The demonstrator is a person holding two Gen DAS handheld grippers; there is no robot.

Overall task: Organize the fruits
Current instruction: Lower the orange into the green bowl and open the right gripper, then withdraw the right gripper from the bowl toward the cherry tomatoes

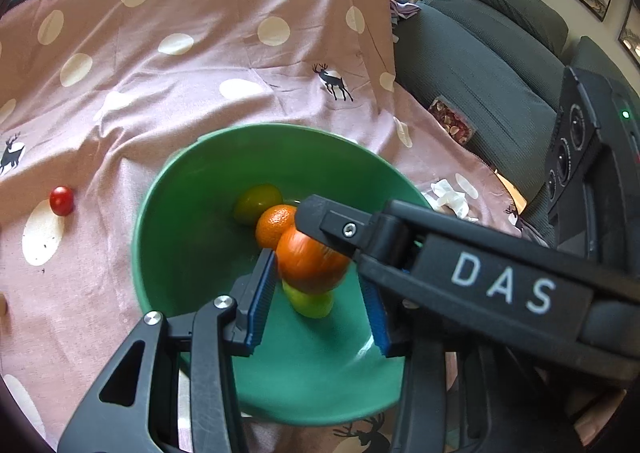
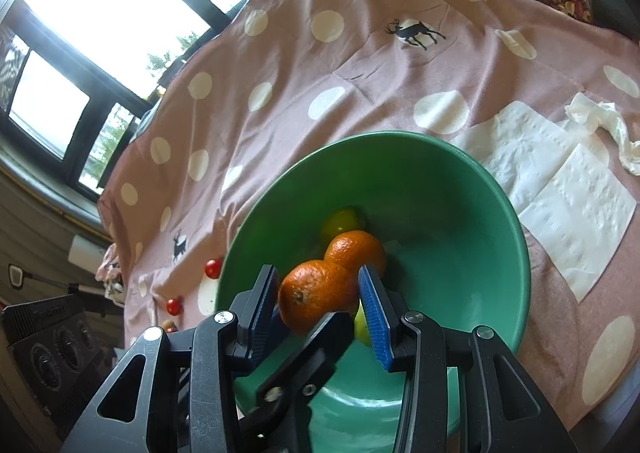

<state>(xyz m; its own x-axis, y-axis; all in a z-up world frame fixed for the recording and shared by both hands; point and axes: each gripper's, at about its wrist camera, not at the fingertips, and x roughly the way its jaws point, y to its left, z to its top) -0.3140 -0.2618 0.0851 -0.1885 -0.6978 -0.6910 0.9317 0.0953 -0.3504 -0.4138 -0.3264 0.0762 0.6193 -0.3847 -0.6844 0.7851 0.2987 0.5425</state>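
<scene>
While the right gripper (image 2: pixel 318 295) is clamped on one orange (image 2: pixel 316 301) over the single green bowl (image 2: pixel 460 181), the left gripper (image 1: pixel 318 299) stands parted around the same fruit: its near pad touches the peel and a sliver of bowl shows before the far pad. Inside the bowl lie three more fruits: a second orange (image 2: pixel 354 251) just behind the held one, and two yellow-green fruits, one at the back (image 2: pixel 342 223) and one beneath the held orange (image 1: pixel 310 301). Two cherry tomatoes (image 2: pixel 213 268) (image 2: pixel 174 305) sit on the spotted pink cloth (image 2: pixel 280 53) left of the bowl. Two flat tissue sheets (image 2: pixel 576 213) and one crumpled tissue (image 2: pixel 600 121) lie to its right
</scene>
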